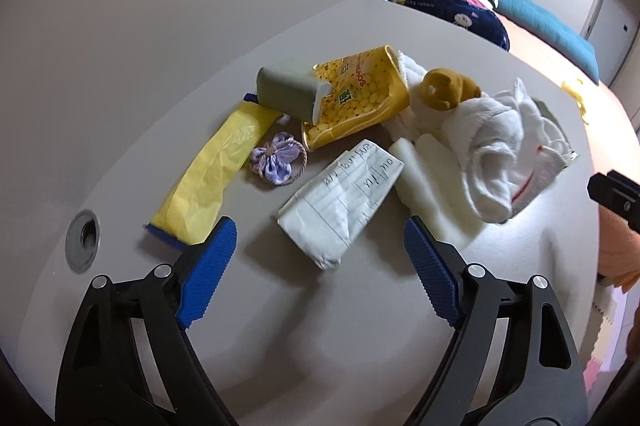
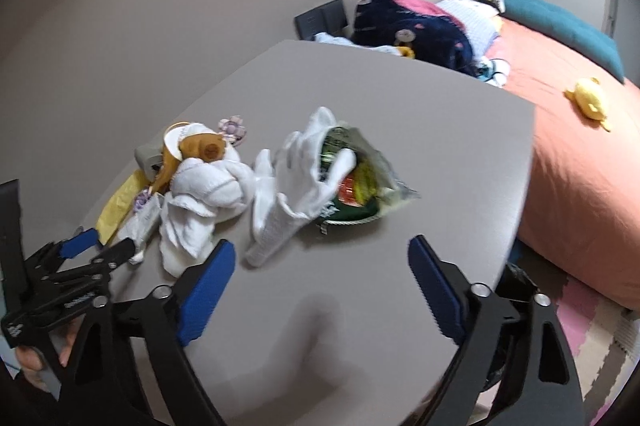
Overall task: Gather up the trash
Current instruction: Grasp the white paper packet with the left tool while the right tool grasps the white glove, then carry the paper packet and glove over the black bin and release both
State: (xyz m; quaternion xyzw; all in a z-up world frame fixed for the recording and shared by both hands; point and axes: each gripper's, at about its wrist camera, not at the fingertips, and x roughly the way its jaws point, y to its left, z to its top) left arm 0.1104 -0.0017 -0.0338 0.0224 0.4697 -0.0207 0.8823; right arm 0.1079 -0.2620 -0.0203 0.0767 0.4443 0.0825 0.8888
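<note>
In the left wrist view, a folded white paper with handwriting [image 1: 344,194] lies on the grey table [image 1: 320,338]. My left gripper [image 1: 318,230] stands open, its blue pads either side of the paper's near end and clear of it. Behind lie a yellow snack bag [image 1: 360,94], a yellow plastic pack [image 1: 216,178] and a white foam strip [image 1: 428,186]. In the right wrist view, my right gripper [image 2: 320,250] is open and empty, just short of a white glove [image 2: 288,186] that lies over a green snack wrapper [image 2: 360,182].
A grey box [image 1: 288,92], a purple fabric flower [image 1: 276,158] and a white cloth bundle with a brown bear [image 1: 448,88] share the table. A cable hole [image 1: 82,238] sits at the left. A bed with an orange cover [image 2: 580,186] borders the table's right edge.
</note>
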